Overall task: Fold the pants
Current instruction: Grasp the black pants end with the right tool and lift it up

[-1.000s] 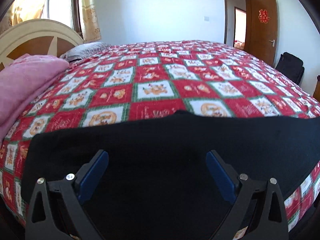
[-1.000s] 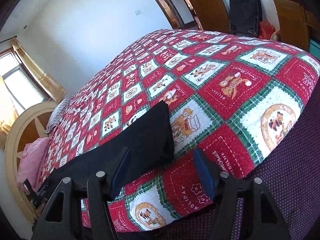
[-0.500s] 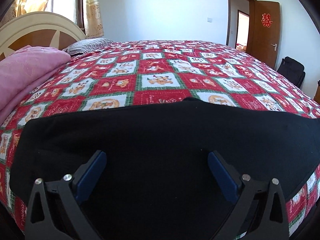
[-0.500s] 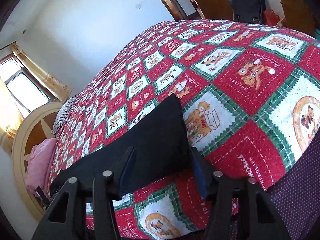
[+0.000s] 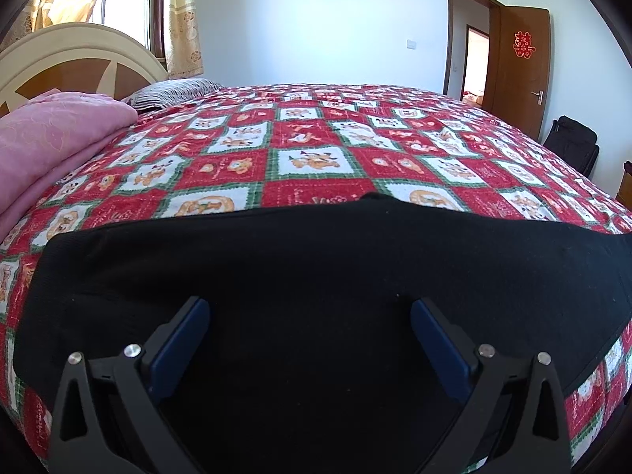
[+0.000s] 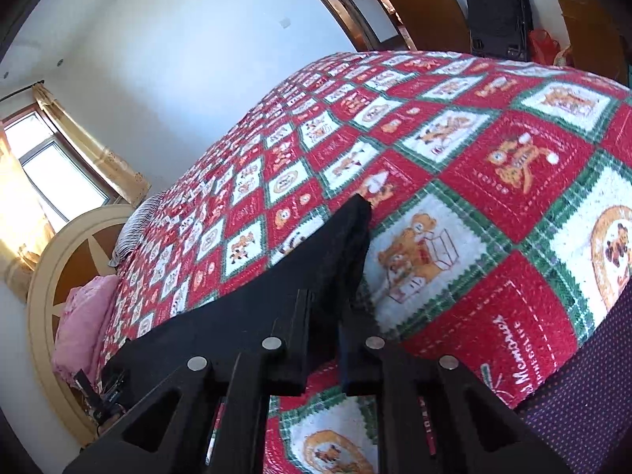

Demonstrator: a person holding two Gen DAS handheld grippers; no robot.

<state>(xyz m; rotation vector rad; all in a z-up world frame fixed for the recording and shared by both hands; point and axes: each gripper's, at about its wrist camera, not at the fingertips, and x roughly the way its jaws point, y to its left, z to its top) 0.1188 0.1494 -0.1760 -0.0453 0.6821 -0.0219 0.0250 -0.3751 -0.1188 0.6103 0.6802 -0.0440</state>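
A: Black knit fabric fills the left wrist view: the pants (image 5: 316, 276) lie flat across the near edge of the bed (image 5: 308, 158), on its red patchwork quilt. The left hand-held gripper (image 5: 310, 316) sits above the cloth with its blue pads (image 5: 177, 343) spread wide, holding nothing.

B: And the right wrist view?

A: The right hand-held gripper (image 6: 324, 316) has its jaws drawn together on one end of the pants (image 6: 308, 268), at the bed's edge. Cuff or waistband, I can't say; the cloth is too dark.

B: How far along, then?

A: Early, I'd judge. One end is gripped, and the garment may already be doubled lengthwise, but its length is still stretched out. Bringing that end across to the other remains.
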